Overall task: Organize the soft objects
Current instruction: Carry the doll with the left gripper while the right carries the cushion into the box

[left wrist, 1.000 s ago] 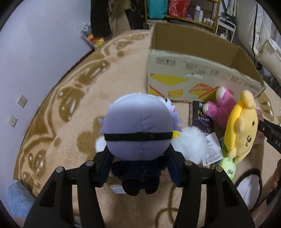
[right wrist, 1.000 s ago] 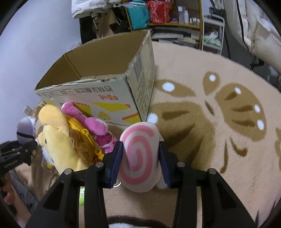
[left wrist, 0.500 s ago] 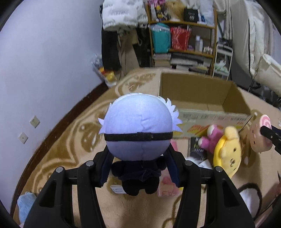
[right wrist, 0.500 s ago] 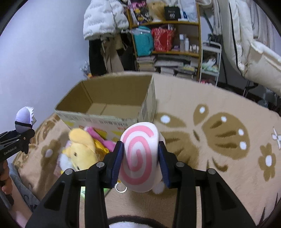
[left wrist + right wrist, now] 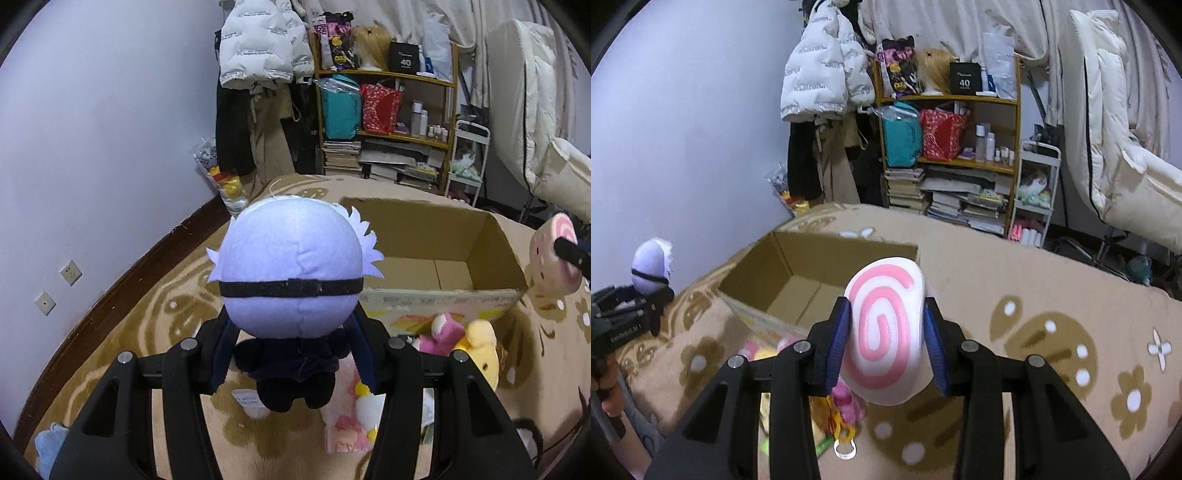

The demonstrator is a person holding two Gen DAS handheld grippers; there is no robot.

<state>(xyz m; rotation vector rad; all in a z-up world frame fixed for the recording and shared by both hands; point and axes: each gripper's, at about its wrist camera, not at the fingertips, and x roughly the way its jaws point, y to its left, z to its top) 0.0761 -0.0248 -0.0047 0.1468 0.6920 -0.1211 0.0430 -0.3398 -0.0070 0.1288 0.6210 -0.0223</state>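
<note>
My left gripper [image 5: 293, 354] is shut on a lavender-headed plush doll [image 5: 291, 273] with a black headband and dark body, held high above the carpet, left of the open cardboard box [image 5: 436, 266]. My right gripper [image 5: 884, 343] is shut on a white plush with a pink swirl [image 5: 882, 332], held up over the box's [image 5: 798, 280] near right corner. The swirl plush also shows in the left wrist view [image 5: 552, 262], and the doll in the right wrist view [image 5: 652, 267]. A pink plush [image 5: 439, 332] and a yellow plush [image 5: 478, 347] lie in front of the box.
The box inside shows bare cardboard. A beige patterned carpet [image 5: 1052, 295] covers the floor. A shelf [image 5: 949, 155] with bags, bottles and book stacks stands at the back, coats hang beside it. A blue cloth [image 5: 50, 446] lies by the left wall.
Both grippers have risen higher with their plush toys, so the box and the floor toys now look lower and farther; the box's inside has come into view.
</note>
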